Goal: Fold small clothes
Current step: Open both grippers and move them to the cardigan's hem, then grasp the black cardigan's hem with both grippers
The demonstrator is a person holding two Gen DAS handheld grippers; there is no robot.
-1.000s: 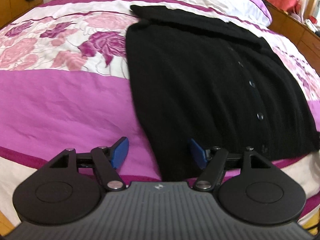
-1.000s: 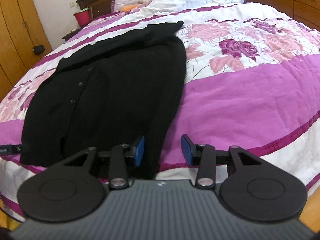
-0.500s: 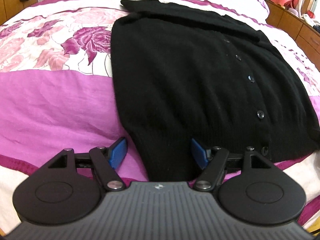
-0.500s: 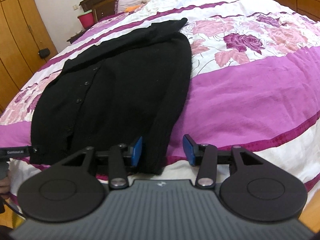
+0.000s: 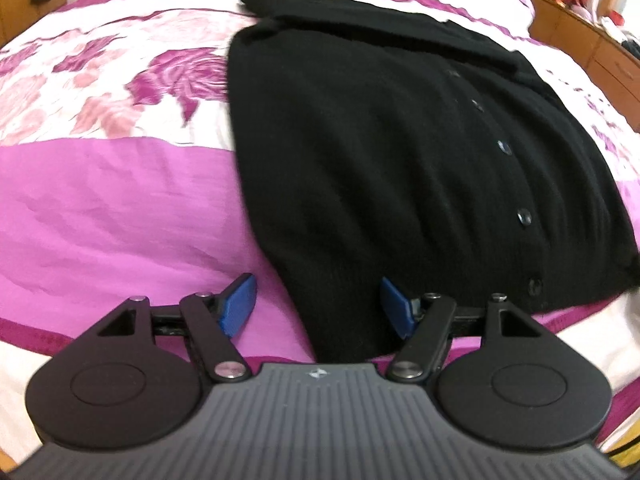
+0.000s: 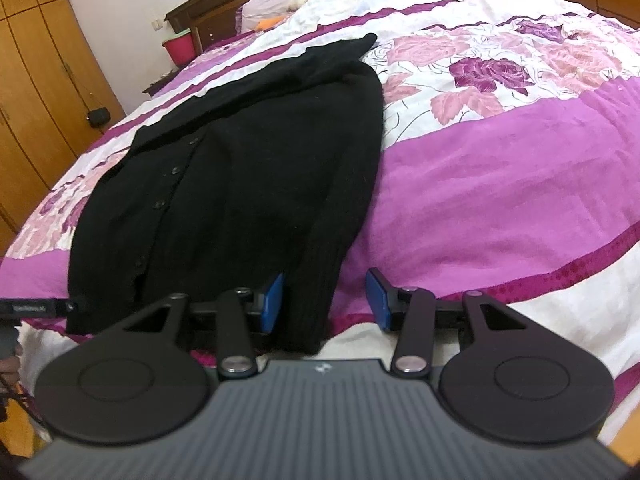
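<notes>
Both grippers sit low at the near edge of the bed (image 5: 100,208), pointing down across the quilt. Furthest left, the left gripper (image 5: 316,308) has its blue fingers (image 5: 239,304) spread wide; the near corner of the black cardigan (image 5: 380,168) lies in the gap between them, but neither pad presses on it. The left finger stands over bare purple quilt, the right one over the knit hem.

That cardigan lies flat on the bed, buttoned, with its row of dark buttons (image 5: 523,216) running toward the far end and its hem reaching the near edge. A sleeve is folded across its far end.

In the right wrist view, the right gripper (image 6: 325,300) is spread less wide, and its fingers (image 6: 273,302) straddle the ribbed corner at the cardigan's right side. The left pad is close against the knit; whether it touches I cannot tell. The right pad stands clear over the quilt.

A red pot (image 6: 180,46) stands far off beside the dark headboard (image 6: 224,8), its contents hidden. Wooden wardrobe doors (image 6: 36,92) line the left wall, and pillows (image 6: 280,4) lie at the bed's far end.
</notes>
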